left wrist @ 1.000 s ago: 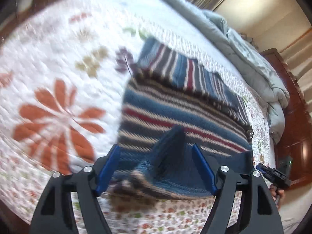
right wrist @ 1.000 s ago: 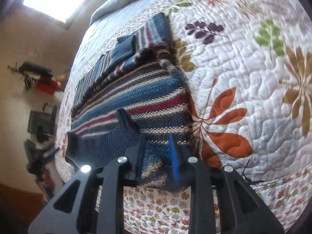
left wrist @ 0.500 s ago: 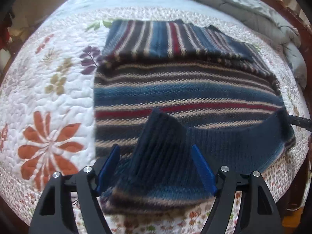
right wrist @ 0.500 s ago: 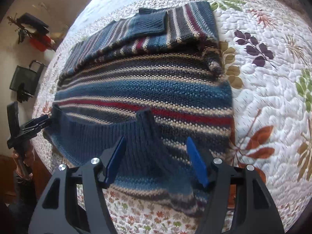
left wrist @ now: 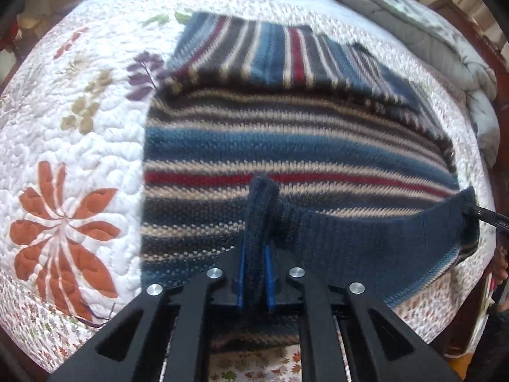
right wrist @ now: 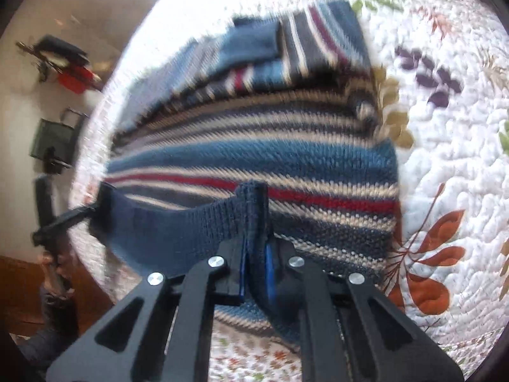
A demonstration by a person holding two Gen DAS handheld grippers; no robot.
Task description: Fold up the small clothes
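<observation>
Open quilt beside the sweater, bedding at the far edge

The floral quilt (left wrist: pixel 73 146) lies bare and flat along the striped sweater (left wrist: pixel 286 146)'s outer sides, open to a hand-held gripper. A rumpled grey duvet (left wrist: pixel 439 41) is heaped along the bed's far edge, and a dark wooden bed frame (left wrist: pixel 496 73) stands behind it.

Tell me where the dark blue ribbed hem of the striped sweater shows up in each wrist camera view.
Left wrist: the hem runs from centre to right edge, pinched by the left gripper.
Right wrist: the hem runs from centre leftward, pinched by the right gripper.
Shared landmark: the sweater's red stripe.
</observation>
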